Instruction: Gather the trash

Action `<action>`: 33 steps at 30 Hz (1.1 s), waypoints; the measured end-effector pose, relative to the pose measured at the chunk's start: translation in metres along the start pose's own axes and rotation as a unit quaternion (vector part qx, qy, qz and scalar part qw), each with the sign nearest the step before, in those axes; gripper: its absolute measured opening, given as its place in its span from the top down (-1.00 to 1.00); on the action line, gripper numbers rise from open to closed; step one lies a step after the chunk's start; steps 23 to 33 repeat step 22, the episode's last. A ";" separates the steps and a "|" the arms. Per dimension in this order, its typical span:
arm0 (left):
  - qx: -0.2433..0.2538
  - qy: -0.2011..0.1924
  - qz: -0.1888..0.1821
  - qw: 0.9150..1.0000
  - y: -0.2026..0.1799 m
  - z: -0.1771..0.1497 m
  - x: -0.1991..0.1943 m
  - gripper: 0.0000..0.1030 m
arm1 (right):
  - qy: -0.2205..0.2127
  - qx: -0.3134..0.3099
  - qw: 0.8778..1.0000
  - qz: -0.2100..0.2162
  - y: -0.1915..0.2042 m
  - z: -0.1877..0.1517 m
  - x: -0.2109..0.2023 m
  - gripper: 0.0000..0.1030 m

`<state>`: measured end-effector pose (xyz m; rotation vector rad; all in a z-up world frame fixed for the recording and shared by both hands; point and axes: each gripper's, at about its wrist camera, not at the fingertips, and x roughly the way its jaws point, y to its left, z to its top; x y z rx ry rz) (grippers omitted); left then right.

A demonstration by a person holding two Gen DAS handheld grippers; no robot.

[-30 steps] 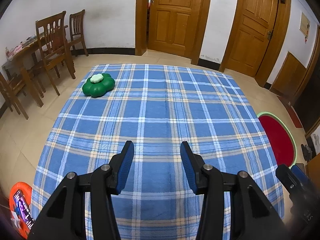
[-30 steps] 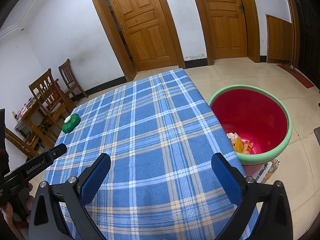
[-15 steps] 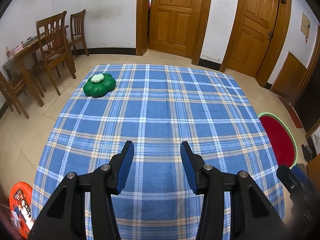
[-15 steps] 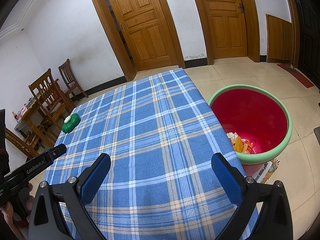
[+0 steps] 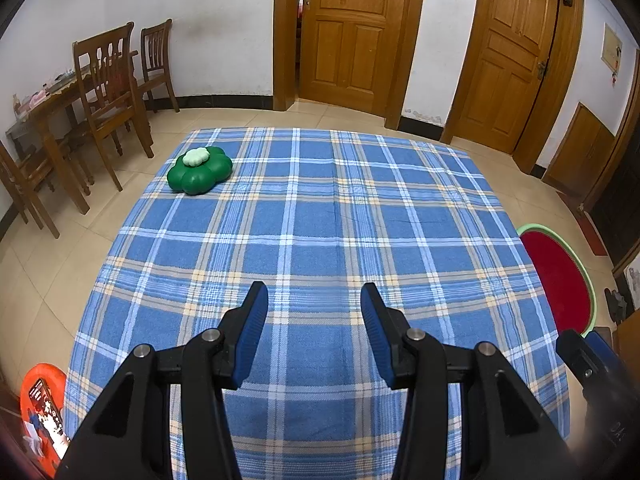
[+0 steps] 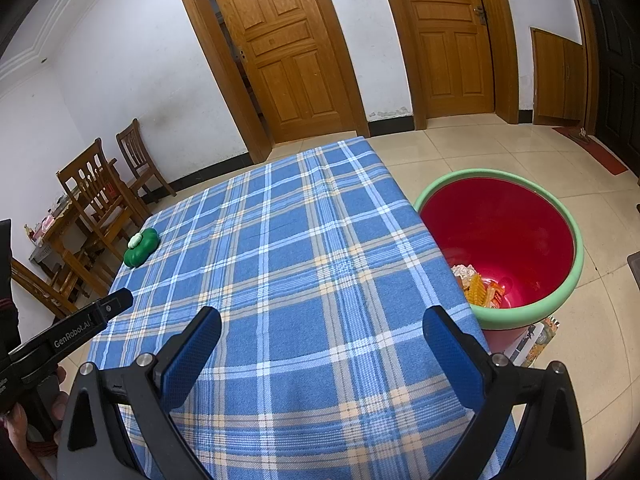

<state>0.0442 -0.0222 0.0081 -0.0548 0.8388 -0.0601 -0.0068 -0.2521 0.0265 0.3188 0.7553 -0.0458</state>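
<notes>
The trash lay at the bottom of the red basin on the floor, just beside the desk's right edge, and no loose scrap showed on the checked cloth. Both the left tongs and the right tongs hovered over the near end, released and empty, so the sound procedure was to scan the cloth before reaching. Only a green flower-shaped object sat at the far left corner; whether it counted as trash could not be told, and nothing obstructed the path.

White walls, beige tiled floor, wooden doors, dark wooden chairs.
</notes>
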 end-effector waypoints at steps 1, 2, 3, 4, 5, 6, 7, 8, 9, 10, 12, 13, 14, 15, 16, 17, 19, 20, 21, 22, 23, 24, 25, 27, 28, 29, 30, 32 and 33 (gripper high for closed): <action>0.000 0.000 0.000 1.000 0.000 0.000 0.000 0.06 | 0.000 0.000 1.000 0.000 0.000 0.000 0.000 -0.99; 0.000 0.000 0.000 1.000 0.000 0.000 0.000 0.06 | 0.000 0.000 1.000 0.000 0.000 0.000 0.000 -0.99; 0.000 0.000 0.000 1.000 0.000 0.000 0.000 0.06 | 0.000 0.000 1.000 0.000 0.000 0.000 0.000 -0.99; 0.000 0.000 0.000 1.000 0.000 0.000 0.000 0.06 | 0.000 0.000 1.000 0.000 0.000 0.000 0.000 -0.99; 0.000 0.000 0.000 1.000 -0.001 0.000 0.000 0.06 | 0.000 0.000 1.000 0.000 0.000 0.001 0.000 -0.99; 0.000 0.000 0.000 1.000 -0.001 0.000 0.000 0.06 | 0.000 0.000 1.000 0.000 0.000 0.001 0.000 -0.99; 0.001 0.000 0.000 1.000 0.000 0.000 0.000 0.06 | 0.000 0.000 1.000 0.000 0.000 0.001 0.000 -0.99; 0.001 0.000 0.001 1.000 0.000 0.000 0.000 0.06 | -0.001 0.000 1.000 -0.001 -0.001 0.000 0.000 -0.99; 0.000 0.000 0.000 1.000 -0.001 0.000 0.000 0.06 | -0.001 0.000 1.000 -0.001 -0.002 0.000 0.000 -0.99; 0.000 0.000 0.000 1.000 -0.001 0.000 0.000 0.06 | -0.001 0.000 1.000 -0.001 -0.002 0.000 0.000 -0.99; 0.000 0.000 0.000 1.000 0.000 0.001 -0.001 0.06 | -0.001 0.000 1.000 -0.001 -0.002 0.000 0.000 -0.99; 0.000 0.000 0.000 1.000 -0.001 0.001 -0.001 0.06 | 0.000 0.000 1.000 -0.001 -0.002 0.000 0.000 -0.99; 0.001 0.000 0.000 1.000 -0.001 0.001 -0.001 0.06 | 0.000 0.001 1.000 -0.001 -0.002 0.000 0.000 -0.99; 0.000 0.000 0.000 1.000 -0.002 0.001 -0.001 0.06 | 0.000 0.001 1.000 -0.001 -0.002 0.000 0.000 -0.99; 0.000 0.000 0.000 1.000 -0.001 0.001 -0.001 0.06 | 0.000 0.000 1.000 -0.001 -0.002 0.000 0.001 -0.99; 0.000 0.000 0.000 1.000 -0.002 0.001 -0.001 0.06 | 0.000 0.000 1.000 -0.001 -0.002 0.000 0.000 -0.99; 0.000 0.000 0.001 1.000 -0.002 0.001 -0.001 0.06 | 0.000 0.000 1.000 -0.001 -0.002 0.000 0.000 -0.99; 0.000 0.001 0.000 1.000 -0.002 0.001 -0.001 0.06 | 0.000 0.000 1.000 -0.001 -0.002 0.000 0.000 -0.99; 0.000 0.001 0.001 1.000 -0.002 0.001 -0.001 0.06 | 0.001 0.000 1.000 -0.002 -0.003 0.000 0.001 -0.99; 0.000 0.002 0.001 1.000 -0.001 0.001 -0.001 0.06 | 0.001 0.001 1.000 -0.003 -0.004 0.000 0.002 -0.99; 0.000 0.002 0.001 1.000 -0.001 0.001 -0.001 0.06 | 0.001 0.001 1.000 -0.003 -0.004 0.000 0.002 -0.99; 0.000 0.002 0.001 1.000 -0.001 0.001 -0.001 0.06 | 0.001 0.001 1.000 -0.003 -0.004 0.000 0.002 -0.99; 0.000 0.002 0.001 1.000 -0.001 0.001 -0.001 0.06 | 0.001 0.001 1.000 -0.003 -0.004 0.000 0.002 -0.99; 0.000 0.002 0.001 1.000 -0.001 0.001 -0.001 0.06 | 0.001 0.001 1.000 -0.003 -0.004 0.000 0.002 -0.99; 0.000 0.002 0.001 1.000 -0.001 0.001 -0.001 0.06 | 0.001 0.001 1.000 -0.003 -0.004 0.000 0.002 -0.99; 0.000 0.002 0.001 1.000 -0.001 0.001 -0.001 0.06 | 0.001 0.001 1.000 -0.003 -0.004 0.000 0.002 -0.99; 0.000 0.002 0.001 1.000 -0.001 0.001 -0.001 0.06 | 0.001 0.001 1.000 -0.003 -0.004 0.000 0.002 -0.99; 0.000 0.002 0.001 1.000 -0.001 0.001 -0.001 0.06 | 0.001 0.001 1.000 -0.003 -0.004 0.000 0.002 -0.99; 0.000 0.002 0.001 1.000 -0.001 0.001 -0.001 0.06 | 0.001 0.001 1.000 -0.003 -0.004 0.000 0.002 -0.99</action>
